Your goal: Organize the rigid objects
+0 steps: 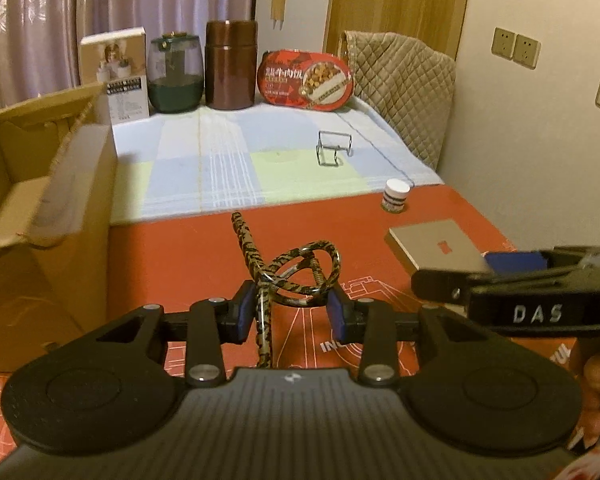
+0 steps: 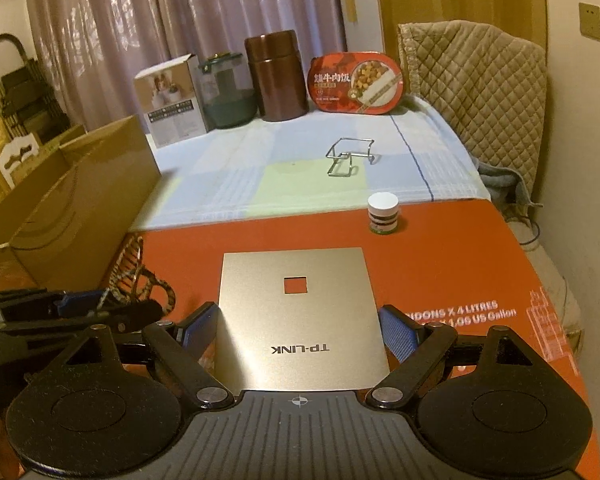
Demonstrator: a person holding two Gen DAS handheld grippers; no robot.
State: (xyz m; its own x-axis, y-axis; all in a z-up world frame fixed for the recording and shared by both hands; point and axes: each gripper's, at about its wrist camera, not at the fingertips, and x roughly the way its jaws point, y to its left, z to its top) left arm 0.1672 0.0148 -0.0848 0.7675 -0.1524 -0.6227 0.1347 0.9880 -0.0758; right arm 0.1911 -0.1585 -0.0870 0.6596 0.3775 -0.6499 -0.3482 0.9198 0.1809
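My left gripper point(image 1: 291, 312) is open, its blue pads either side of a snake-patterned cord with a metal ring point(image 1: 300, 276) lying on the red table point(image 1: 180, 256). My right gripper point(image 2: 298, 330) is open around the near end of a flat silver TP-LINK box point(image 2: 300, 312); the pads stand beside its edges and I cannot tell whether they touch it. The box also shows in the left wrist view point(image 1: 432, 246), with the right gripper point(image 1: 500, 272) over it. The cord shows at the left of the right wrist view point(image 2: 140, 280).
An open cardboard box point(image 1: 40, 208) stands at the left. A small white-capped jar point(image 2: 383, 214) and a wire stand point(image 2: 350, 156) sit further back. A white carton point(image 2: 172, 100), green jar point(image 2: 226, 94), brown canister point(image 2: 276, 76) and red food tray point(image 2: 356, 84) line the back.
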